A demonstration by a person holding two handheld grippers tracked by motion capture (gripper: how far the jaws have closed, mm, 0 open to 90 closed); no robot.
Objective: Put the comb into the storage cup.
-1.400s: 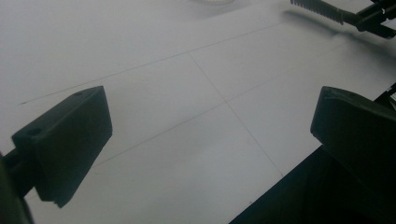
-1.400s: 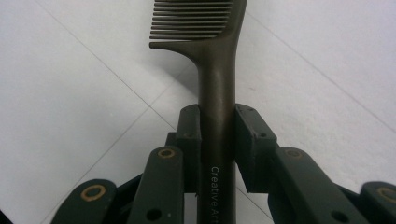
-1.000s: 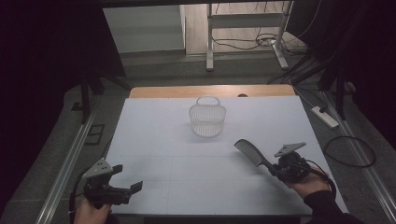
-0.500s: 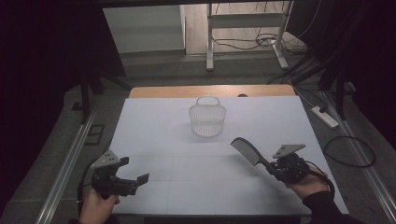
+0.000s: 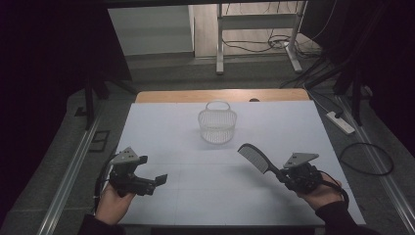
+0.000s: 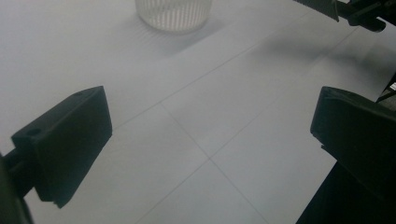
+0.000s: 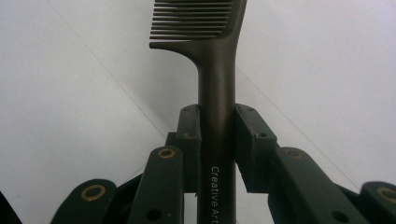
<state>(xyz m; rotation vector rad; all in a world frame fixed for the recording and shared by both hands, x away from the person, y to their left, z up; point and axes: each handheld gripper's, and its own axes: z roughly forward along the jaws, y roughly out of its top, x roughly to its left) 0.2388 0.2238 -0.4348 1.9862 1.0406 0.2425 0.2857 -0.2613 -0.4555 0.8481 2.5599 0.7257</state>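
A dark comb sticks up and to the left from my right gripper, which is shut on its handle above the table's right front. The teeth face left in the right gripper view. A white slatted basket with a hoop handle stands at the table's middle back, and its lower part is at the top of the left gripper view. My left gripper hovers over the left front of the table, jaws wide apart with nothing between them.
The white table top has faint grid lines. A wooden strip runs along its far edge. A power strip and cables lie on the floor to the right. A metal rail runs along the left side.
My left gripper has moved forward and inward over the table. My right gripper has carried the comb slightly left and farther in. The basket has not moved.
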